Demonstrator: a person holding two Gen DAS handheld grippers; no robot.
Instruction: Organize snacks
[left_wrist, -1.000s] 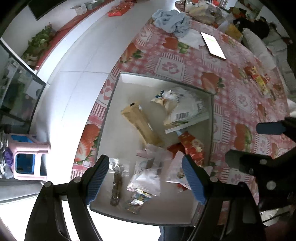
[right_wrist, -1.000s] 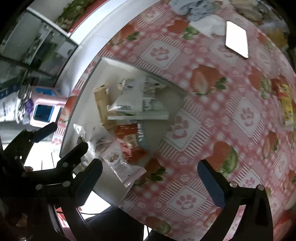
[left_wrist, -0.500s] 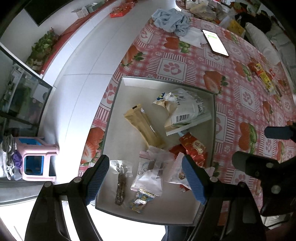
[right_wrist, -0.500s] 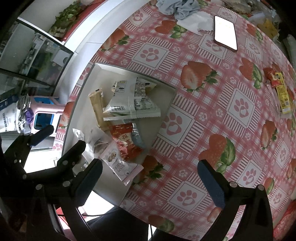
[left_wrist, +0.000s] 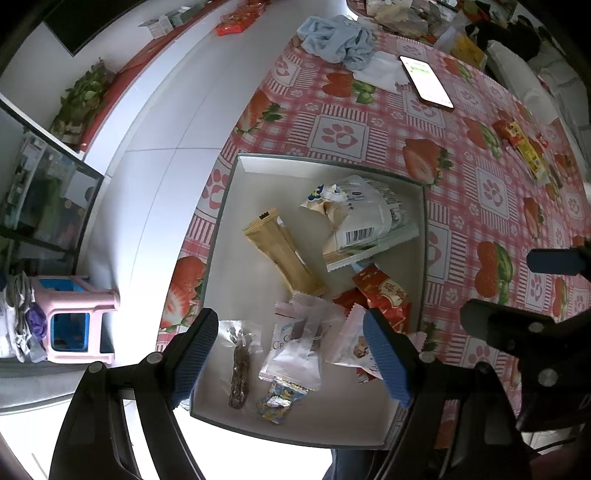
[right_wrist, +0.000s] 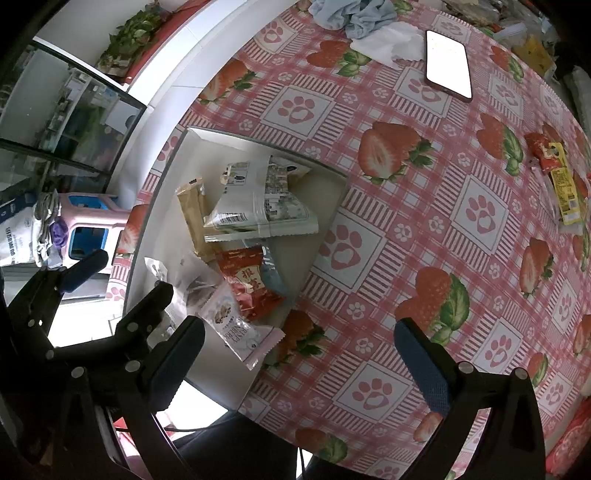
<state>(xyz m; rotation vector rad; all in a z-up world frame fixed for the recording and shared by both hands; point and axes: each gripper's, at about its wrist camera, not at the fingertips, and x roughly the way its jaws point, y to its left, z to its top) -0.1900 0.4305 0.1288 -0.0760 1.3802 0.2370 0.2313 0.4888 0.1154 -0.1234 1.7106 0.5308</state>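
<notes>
Snack tray at desk edge; both hand-held grippers apart and empty.

The shallow square white tray (left_wrist: 229, 206) with grey rim sits at the near left edge of the desk (right_wrist: 443, 258), which carries a glossy pink-checked cloth printed with strawberries and paw marks. Inside it lie crinkled packets: a long tan bar wrapper (left_wrist: 284, 254), a large white bag with barcode (left_wrist: 365, 218), a shiny red packet (left_wrist: 384, 295), white serrated-edge sachets (left_wrist: 295, 347) and a clear sleeve holding a dark stick (left_wrist: 240, 369). The left hand-held gripper (left_wrist: 291, 354), ribbed blue pads wide apart, hangs above the tray's near side. The right hand-held gripper (right_wrist: 299, 362) stands open over the tray's near right corner.
</notes>
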